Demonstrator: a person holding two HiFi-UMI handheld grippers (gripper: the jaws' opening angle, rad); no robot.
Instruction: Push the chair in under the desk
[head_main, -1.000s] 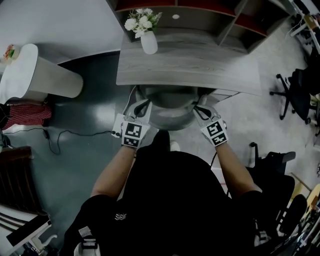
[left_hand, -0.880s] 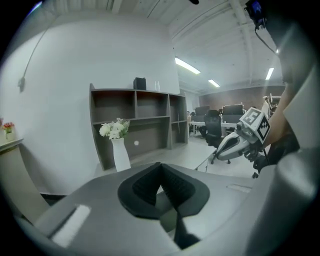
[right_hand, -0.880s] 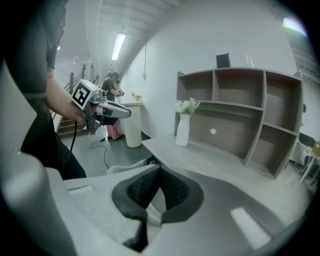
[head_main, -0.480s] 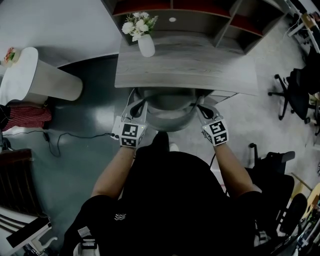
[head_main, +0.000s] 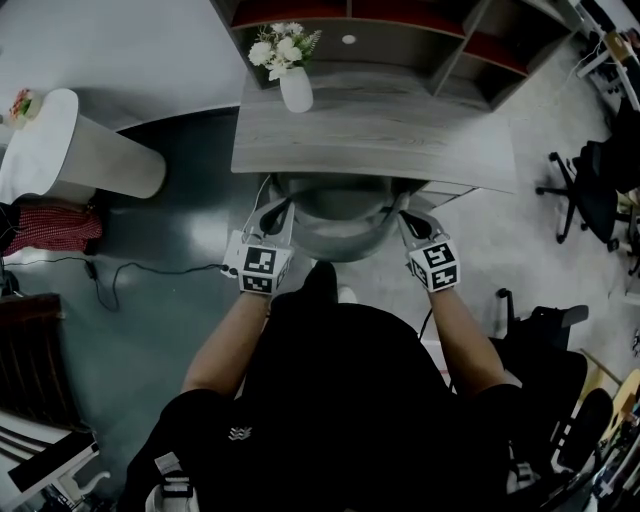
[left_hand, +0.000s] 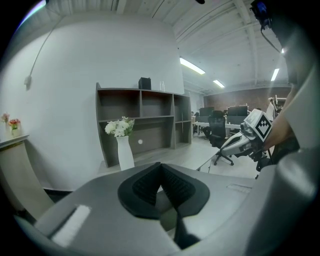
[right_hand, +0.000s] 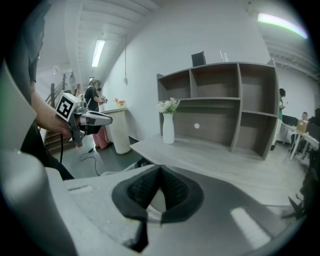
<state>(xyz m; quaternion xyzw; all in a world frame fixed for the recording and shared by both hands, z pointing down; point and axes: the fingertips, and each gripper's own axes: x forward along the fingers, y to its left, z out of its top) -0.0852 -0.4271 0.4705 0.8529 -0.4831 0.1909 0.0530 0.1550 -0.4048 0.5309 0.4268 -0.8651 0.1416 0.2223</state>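
The grey chair (head_main: 335, 222) stands with its seat partly beneath the grey wooden desk (head_main: 420, 135); its rounded back still shows in front of the desk edge. My left gripper (head_main: 272, 214) is shut, tips at the left side of the chair back. My right gripper (head_main: 401, 213) is shut at the right side of the back. In the left gripper view the black pads (left_hand: 145, 182) meet at the left gripper (left_hand: 160, 167), with nothing clamped. The right gripper view shows the right gripper (right_hand: 159, 169) the same way, pale chair surface behind the pads.
A white vase of flowers (head_main: 296, 84) stands on the desk's far left corner, below a shelf unit (head_main: 400, 35). A white cylindrical stand (head_main: 85, 150) is at the left, and a cable (head_main: 140, 270) lies on the floor. Black office chairs (head_main: 600, 190) stand at the right.
Both grippers stay at the sides of the chair back; the left one has shifted a little to the left. The chair has barely moved.
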